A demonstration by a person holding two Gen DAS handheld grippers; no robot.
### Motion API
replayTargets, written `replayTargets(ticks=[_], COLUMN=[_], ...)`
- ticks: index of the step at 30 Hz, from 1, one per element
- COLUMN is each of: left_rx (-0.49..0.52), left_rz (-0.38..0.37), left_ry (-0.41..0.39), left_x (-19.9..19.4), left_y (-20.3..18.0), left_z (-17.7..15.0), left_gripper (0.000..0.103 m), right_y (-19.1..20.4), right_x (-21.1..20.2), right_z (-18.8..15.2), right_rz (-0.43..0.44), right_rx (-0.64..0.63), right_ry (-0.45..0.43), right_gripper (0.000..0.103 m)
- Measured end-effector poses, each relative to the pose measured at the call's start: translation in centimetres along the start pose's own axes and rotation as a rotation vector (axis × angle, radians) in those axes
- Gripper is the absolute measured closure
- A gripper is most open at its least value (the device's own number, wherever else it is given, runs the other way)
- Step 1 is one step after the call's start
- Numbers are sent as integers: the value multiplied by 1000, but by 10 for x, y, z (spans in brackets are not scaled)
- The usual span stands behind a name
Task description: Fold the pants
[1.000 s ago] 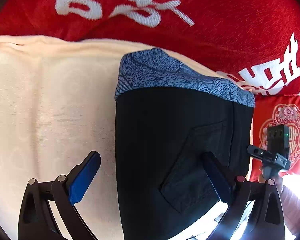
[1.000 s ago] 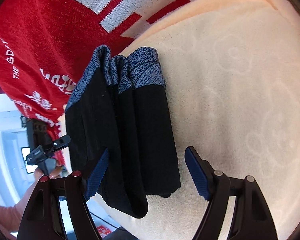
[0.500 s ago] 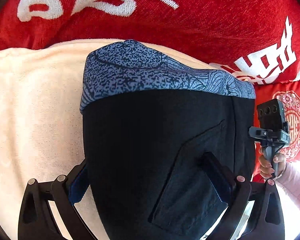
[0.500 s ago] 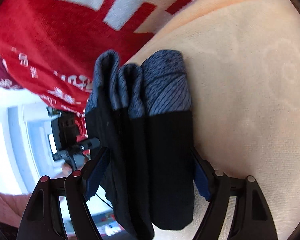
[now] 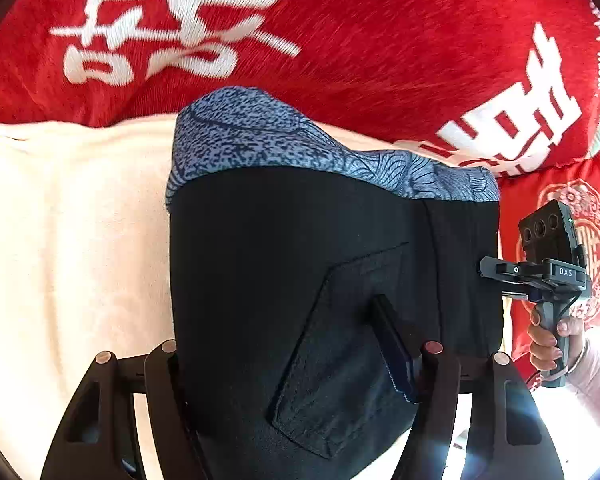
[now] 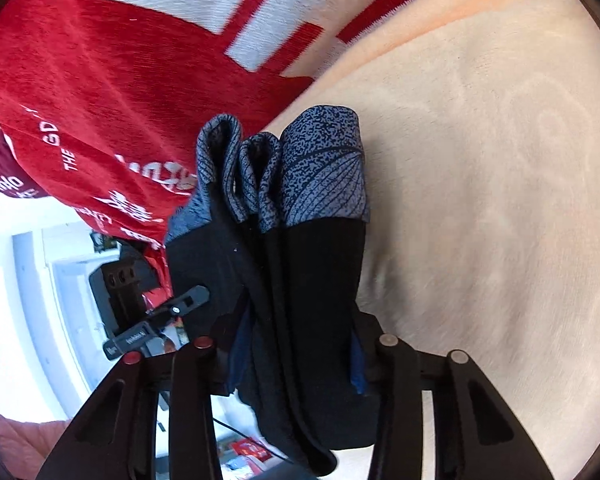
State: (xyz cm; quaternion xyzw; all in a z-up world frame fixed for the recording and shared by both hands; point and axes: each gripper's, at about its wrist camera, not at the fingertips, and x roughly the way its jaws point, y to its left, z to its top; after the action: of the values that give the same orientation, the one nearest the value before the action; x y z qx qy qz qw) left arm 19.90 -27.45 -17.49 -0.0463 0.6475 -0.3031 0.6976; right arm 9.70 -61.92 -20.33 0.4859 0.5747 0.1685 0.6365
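In the left wrist view, the cream blanket (image 5: 72,240) filled the nine o'clock side, its soft pile serving as the bed on which the folding was done. At the centre stood the pants (image 5: 300,280), black with a blue patterned waistband (image 5: 300,148) turned toward twelve o'clock and a back pocket (image 5: 352,344) facing the camera. The left gripper (image 5: 292,376) was clamped on the pants, one finger hidden behind the cloth at seven o'clock and the other pressing the pocket at five o'clock, likely so the stacked layers would not slide apart. Beyond, from ten to two o'clock, lay the red blanket (image 5: 380,40) with white characters. At three o'clock the person's other hand (image 5: 548,344) held the second tool beside a red cushion (image 5: 596,240).

In the right wrist view, the red blanket (image 6: 100,80) ran from nine to twelve o'clock, and the left tool showed at eight o'clock against a bright room. At the centre the pants (image 6: 300,280) appeared edge-on, three or so folds of waistband (image 6: 320,172) pointing to twelve o'clock. The right gripper (image 6: 296,364) was closed on the bundle's lower part, squeezing all layers together from the opposite side, probably to carry or square up the finished fold. The cream blanket (image 6: 480,200) spread from one to five o'clock. Whether the bundle touched it could not be told.
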Motion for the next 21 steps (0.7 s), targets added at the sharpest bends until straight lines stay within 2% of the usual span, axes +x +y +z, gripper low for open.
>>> replayTargets(ticks=[8, 13, 16, 20, 21], left_rx=[26, 36, 0, -52, -62], left_rz=[-40, 4, 22, 72, 89], left_ry=[-34, -28, -16, 14, 26], left_x=[-60, -89, -92, -71, -64], left_y=[-7, 3, 18, 40, 47], left_z=[-34, -76, -103, -131, -137], left_gripper=[33, 33, 33, 33, 29], right_y=[32, 50, 45, 31, 27], right_x=[-17, -13, -3, 24, 34], right_z=[-51, -101, -126, -146, -149], right_rz=[31, 57, 53, 19, -5], right_rx=[-11, -7, 2, 27, 23], right_ry=[-22, -30, -17, 13, 24], right_gripper=[61, 61, 61, 61, 61])
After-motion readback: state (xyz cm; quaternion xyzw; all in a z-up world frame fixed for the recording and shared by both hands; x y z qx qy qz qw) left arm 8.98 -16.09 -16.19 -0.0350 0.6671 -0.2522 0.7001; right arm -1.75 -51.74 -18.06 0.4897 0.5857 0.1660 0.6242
